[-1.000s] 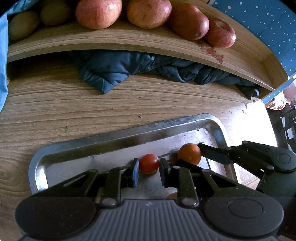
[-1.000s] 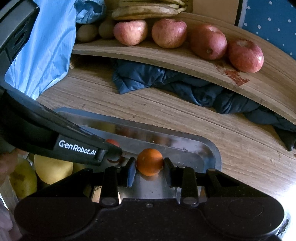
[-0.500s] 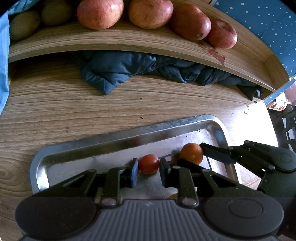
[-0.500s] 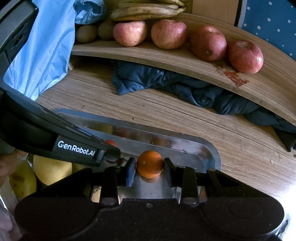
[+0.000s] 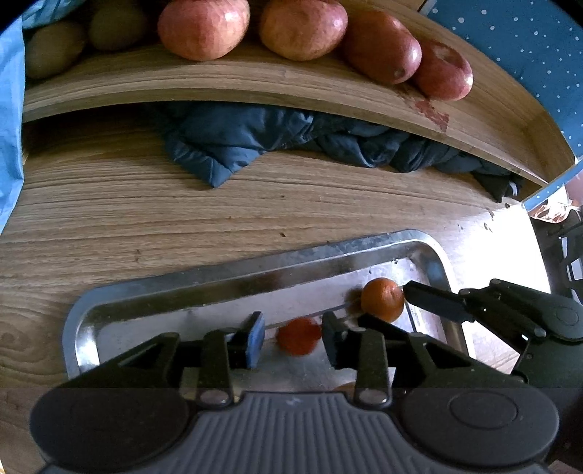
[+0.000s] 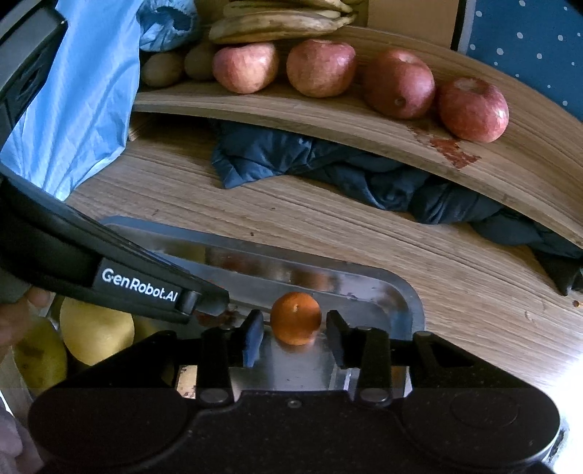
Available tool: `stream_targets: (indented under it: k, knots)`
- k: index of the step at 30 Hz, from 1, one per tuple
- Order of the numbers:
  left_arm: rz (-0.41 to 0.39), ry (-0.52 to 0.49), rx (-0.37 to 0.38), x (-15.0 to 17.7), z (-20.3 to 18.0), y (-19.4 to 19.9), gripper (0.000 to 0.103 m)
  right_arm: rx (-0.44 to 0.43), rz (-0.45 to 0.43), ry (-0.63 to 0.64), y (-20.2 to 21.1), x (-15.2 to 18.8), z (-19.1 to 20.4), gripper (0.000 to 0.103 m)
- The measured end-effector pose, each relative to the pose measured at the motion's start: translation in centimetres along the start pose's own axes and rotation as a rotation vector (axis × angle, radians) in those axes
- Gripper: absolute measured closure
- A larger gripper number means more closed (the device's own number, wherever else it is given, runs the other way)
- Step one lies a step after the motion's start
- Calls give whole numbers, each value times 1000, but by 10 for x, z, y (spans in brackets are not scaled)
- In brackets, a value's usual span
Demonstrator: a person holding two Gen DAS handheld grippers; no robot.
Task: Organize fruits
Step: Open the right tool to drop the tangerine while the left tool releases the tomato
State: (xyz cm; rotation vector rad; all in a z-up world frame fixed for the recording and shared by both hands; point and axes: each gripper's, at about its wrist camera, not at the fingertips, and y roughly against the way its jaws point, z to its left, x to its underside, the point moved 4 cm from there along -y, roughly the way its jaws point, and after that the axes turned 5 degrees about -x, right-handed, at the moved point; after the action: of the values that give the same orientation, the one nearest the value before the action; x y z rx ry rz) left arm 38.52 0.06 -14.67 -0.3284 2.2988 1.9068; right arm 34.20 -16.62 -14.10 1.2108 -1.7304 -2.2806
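A small red tomato, blurred, lies low between the fingers of my left gripper, whose jaws are opening; a gap shows on its left side. The tomato is over the floor of a metal tray. To its right, a small orange fruit sits in the tray between the black fingers of my right gripper. In the right wrist view the orange fruit rests on the tray with a gap to each pad of my right gripper, jaws opening. My left gripper reaches in from the left.
Several red apples line a curved wooden shelf, with brown fruits and bananas further left. A dark blue cloth is bunched under the shelf. A light blue bag hangs left. Yellow fruits lie beside the tray.
Both pairs of jaws have widened. The tomato has slipped lower between the left fingers and blurs. The orange fruit now stands free of the right pads.
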Motion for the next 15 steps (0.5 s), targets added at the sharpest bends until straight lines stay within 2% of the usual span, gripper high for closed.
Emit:
stream_targets:
  k: [15]
  knots:
    - [-25, 9, -13, -2, 3, 7, 57, 25, -16, -19, 7, 2, -4, 49]
